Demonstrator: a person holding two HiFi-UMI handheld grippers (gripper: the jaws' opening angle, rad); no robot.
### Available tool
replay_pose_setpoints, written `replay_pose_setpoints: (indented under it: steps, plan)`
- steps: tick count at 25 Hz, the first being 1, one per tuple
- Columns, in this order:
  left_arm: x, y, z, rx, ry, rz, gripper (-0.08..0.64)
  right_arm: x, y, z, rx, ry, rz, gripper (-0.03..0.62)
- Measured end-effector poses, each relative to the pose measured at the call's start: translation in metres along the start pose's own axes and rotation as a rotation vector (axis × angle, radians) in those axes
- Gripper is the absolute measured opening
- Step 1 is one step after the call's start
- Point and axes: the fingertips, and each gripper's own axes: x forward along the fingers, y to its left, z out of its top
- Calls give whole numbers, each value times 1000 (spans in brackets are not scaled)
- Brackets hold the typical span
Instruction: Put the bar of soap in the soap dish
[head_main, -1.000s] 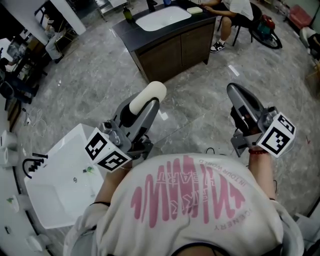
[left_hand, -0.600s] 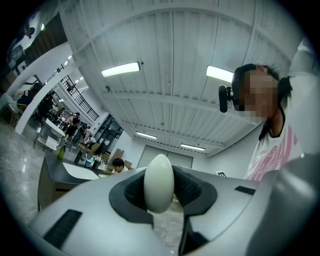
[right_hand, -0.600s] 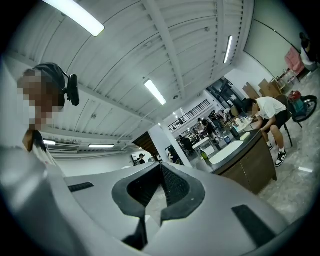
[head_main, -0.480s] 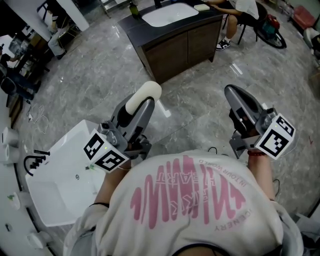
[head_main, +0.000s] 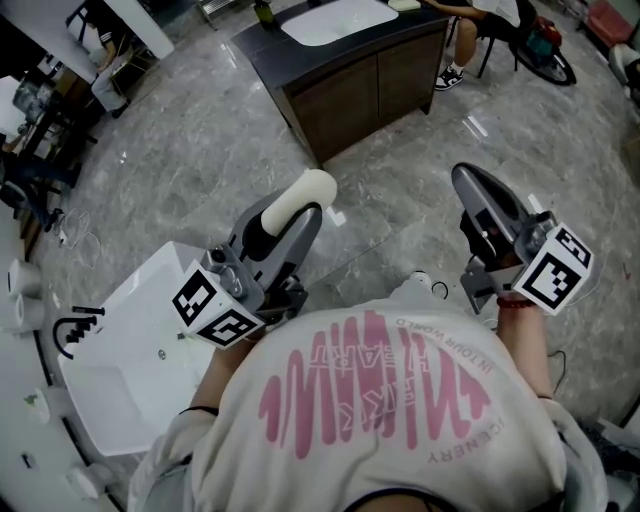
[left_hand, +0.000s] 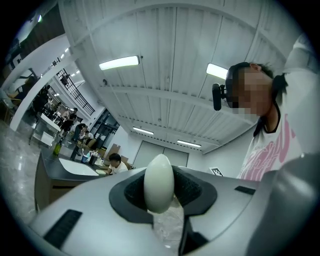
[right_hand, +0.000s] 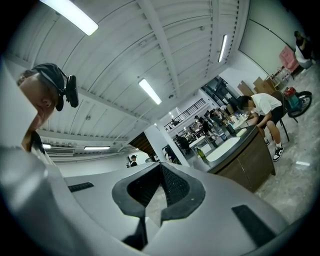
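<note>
Soap (head_main: 297, 193), a cream oval bar, is clamped at the tips of the left gripper (head_main: 283, 218), below and left of the dark wooden cabinet (head_main: 370, 75) that carries a white basin (head_main: 338, 18) in its black top. In the left gripper view the bar stands on end between the two black pads, which press on it from both sides, so this tool is closed on the soap. Farther left of the cabinet and lower down, a white sink (head_main: 115, 385) with a black tap (head_main: 68, 330) sits near the left gripper's marker cube (head_main: 215, 310). Grey marble floor (head_main: 200, 150) lies between the cabinet and both tools. Below and right of the cabinet the right gripper (head_main: 468, 188) points up over the floor. The right gripper view shows its jaws meeting at the tips with nothing between them. Its marker cube (head_main: 555, 268) is nearest the person's white shirt (head_main: 380, 410) with pink print. Right of the cabinet, at the top edge, another person (head_main: 470, 25) sits on a chair.
</note>
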Motion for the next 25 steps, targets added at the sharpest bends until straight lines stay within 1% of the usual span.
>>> replay_pose_setpoints:
  steps: [2,4,6,9,10,12,14,15,18,21,23,25]
  plan:
    - [-1,3,-3,-13,8,9,112,-1,-2,-10,42,16,6,17]
    - [-1,6,-5,-17,15,16,112,-3,-4,-17,47,37,-2,17]
    - [-1,9,-8,-18,15,15,112,-5,-6,-20,27,45,-25,17]
    - [-3,10,-10,-23,8,-2,112,-5,-3,-12,-40,22,-62,16]
    - [-4,9,-11,-26,7,-9,112,-5,-2,-11,-45,13,-69,15]
    - [-2,9,-14,-32,14,-24,112,-9,-5,-16,-18,7,-76,17]
    - [9,10,-21,-37,28,-33,112,-16,-18,-21,22,16,-86,15]
    - [18,12,-25,-42,33,-34,112,-19,-27,-20,20,27,-102,16]
    - [48,12,-36,-62,49,-31,112,-34,-59,-17,-19,90,-180,16]
    - [69,14,-43,-64,66,-25,112,-40,-83,-9,-122,149,-255,16]
    - [82,18,-44,-69,64,-19,112,-37,-95,1,-172,166,-273,16]
    - [91,23,-42,-78,49,-6,112,-31,-103,9,-190,180,-264,16]
